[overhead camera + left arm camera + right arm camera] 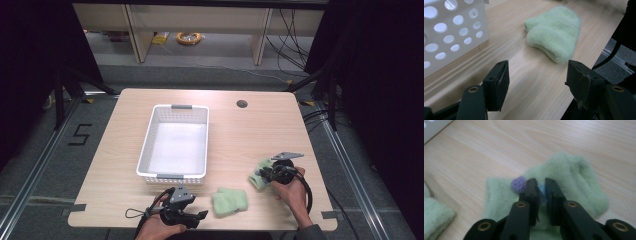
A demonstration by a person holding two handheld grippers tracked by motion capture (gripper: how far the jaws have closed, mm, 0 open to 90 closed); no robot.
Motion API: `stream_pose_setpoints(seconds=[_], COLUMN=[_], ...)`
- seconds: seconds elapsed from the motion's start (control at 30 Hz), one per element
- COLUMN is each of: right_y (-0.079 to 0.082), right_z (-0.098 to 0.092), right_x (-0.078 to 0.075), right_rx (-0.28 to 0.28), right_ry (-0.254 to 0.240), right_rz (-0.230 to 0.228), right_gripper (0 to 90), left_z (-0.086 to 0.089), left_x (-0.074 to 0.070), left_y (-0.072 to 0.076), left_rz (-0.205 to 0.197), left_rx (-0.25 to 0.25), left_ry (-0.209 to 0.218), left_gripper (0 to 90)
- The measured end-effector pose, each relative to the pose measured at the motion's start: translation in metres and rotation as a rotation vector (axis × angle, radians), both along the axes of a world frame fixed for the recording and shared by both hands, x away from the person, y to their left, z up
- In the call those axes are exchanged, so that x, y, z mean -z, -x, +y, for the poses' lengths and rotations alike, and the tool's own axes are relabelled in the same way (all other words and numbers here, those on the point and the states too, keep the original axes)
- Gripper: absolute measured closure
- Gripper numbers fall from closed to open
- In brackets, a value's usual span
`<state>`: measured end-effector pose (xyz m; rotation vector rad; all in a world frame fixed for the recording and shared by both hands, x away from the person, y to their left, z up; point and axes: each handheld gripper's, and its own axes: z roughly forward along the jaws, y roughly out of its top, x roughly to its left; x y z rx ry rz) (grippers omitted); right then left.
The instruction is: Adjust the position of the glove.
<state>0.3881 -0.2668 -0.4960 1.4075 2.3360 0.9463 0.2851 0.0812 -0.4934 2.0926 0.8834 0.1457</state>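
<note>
Right tool is pinched shut on the fluffy green sock lying flat on the tabletop, gripped mid-fabric beside a purple dot. Sock judged light, soft and limp; a bunched fold should hold best. Left tool is spread, empty, with the second sock just ahead, near the white basket.

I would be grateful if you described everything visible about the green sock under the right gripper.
The green sock is pale green and fuzzy, like fleece or chenille, with a small purple pompom and a bit of light blue beside it. It lies crumpled on the wooden table, near the right edge, apart from the other sock. The right gripper comes down on it with jaws nearly together, pinching a fold of the fabric.
</note>
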Motion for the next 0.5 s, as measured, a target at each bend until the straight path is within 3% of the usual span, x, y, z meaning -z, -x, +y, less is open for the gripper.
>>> stream_pose_setpoints(seconds=[0.1,0.13,0.17,0.2,0.23,0.3,0.33,0.4,0.43,0.47,0.5], right_y=[-0.001,-0.003,0.001,0.001,0.003,0.006,0.009,0.017,0.020,0.028,0.034], right_z=[-0.001,-0.003,-0.004,-0.004,-0.005,-0.003,-0.002,0.003,0.004,0.009,0.013], right_x=[0.002,0.003,-0.009,-0.009,-0.017,-0.022,-0.028,-0.037,-0.041,-0.048,-0.051], right_rx=[-0.017,-0.044,-0.052,-0.052,-0.101,-0.100,-0.122,-0.149,-0.172,-0.233,-0.235], right_ry=[-0.040,-0.029,-0.037,-0.037,-0.015,-0.037,-0.052,-0.066,-0.063,-0.062,-0.086], right_rz=[-0.031,-0.074,-0.011,-0.011,-0.101,-0.092,-0.110,-0.121,-0.139,-0.175,-0.147], right_gripper=[84.7,85.1,85.5,85.5,85.7,85.8,85.7,85.7,85.7,85.7,85.7], left_z=[0.000,0.000,0.001,0.002,0.002,0.003,0.004,0.003,0.005,0.004,0.004], left_x=[0.000,-0.001,-0.001,-0.001,0.000,-0.001,-0.001,-0.001,-0.003,-0.003,-0.005], left_y=[0.000,0.000,-0.001,-0.001,-0.001,-0.002,-0.002,-0.002,-0.004,-0.003,-0.003], left_rz=[0.007,0.007,-0.003,-0.005,0.010,-0.001,0.001,0.006,-0.006,-0.005,-0.005], left_rx=[-0.004,-0.002,0.009,0.003,-0.012,-0.002,0.000,-0.018,-0.003,-0.011,-0.015], left_ry=[-0.009,0.002,-0.010,-0.009,0.011,-0.001,-0.003,0.015,-0.005,0.002,0.024], left_gripper=[34.5,34.5,34.6,34.6,34.5,34.6,34.6,34.5,34.6,34.5,34.6])
